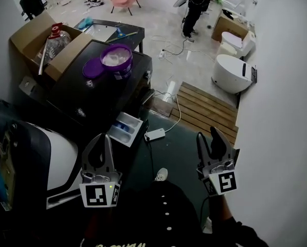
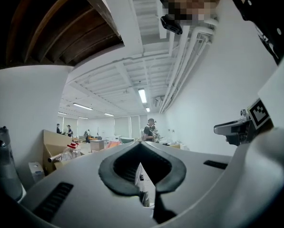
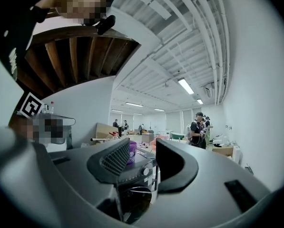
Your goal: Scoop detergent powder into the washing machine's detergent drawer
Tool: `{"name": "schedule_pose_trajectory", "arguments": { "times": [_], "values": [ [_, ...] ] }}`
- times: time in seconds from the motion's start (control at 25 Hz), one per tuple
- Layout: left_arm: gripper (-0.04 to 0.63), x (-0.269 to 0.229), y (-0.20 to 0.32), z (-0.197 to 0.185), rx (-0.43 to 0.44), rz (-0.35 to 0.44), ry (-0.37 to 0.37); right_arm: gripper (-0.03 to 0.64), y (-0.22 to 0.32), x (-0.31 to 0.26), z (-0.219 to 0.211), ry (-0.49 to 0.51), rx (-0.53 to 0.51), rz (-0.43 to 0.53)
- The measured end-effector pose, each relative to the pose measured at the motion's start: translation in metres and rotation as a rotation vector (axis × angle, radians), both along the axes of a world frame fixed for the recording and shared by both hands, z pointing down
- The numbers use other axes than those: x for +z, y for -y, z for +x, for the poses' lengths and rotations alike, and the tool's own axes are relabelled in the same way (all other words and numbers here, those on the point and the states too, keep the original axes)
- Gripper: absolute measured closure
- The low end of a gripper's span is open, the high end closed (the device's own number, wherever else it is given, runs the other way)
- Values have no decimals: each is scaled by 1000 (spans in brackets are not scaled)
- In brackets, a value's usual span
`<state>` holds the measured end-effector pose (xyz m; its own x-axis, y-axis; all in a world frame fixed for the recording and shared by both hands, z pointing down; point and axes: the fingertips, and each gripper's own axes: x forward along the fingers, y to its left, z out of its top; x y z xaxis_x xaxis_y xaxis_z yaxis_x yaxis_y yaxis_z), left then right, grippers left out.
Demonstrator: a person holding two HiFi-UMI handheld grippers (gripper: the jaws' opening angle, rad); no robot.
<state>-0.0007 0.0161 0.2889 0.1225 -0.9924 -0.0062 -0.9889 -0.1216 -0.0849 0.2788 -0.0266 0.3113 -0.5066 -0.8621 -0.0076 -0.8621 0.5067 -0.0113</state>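
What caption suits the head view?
Left gripper shut, right gripper open, both empty, before the washing machine with its drawer pulled out and an open purple powder tub on top.

an open purple tub (image 1: 117,60) of white powder stands on the black washing machine (image 1: 86,96), its purple lid (image 1: 93,67) lying beside it. the white detergent drawer (image 1: 125,128) is pulled out, blue insert showing.

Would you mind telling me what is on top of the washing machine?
An open purple tub of white powder stands on the dark top of the washing machine, its purple lid lying flat beside it. Whether a scoop is buried in the powder cannot be seen.
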Motion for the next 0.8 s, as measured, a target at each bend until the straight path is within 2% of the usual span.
{"name": "schedule_pose_trajectory", "arguments": {
  "times": [0.32, 0.56, 0.8],
  "values": [
    [591, 5, 18, 8, -86, -12, 11, 448, 46, 9, -15, 42, -122, -35],
    [591, 11, 33, -19, -135, -34, 24, 448, 78, 18, -53, 12, -185, -62],
    [591, 13, 68, -53, -122, -22, 19, 448, 114, 22, -87, -6, -176, -60]
  ]
}}
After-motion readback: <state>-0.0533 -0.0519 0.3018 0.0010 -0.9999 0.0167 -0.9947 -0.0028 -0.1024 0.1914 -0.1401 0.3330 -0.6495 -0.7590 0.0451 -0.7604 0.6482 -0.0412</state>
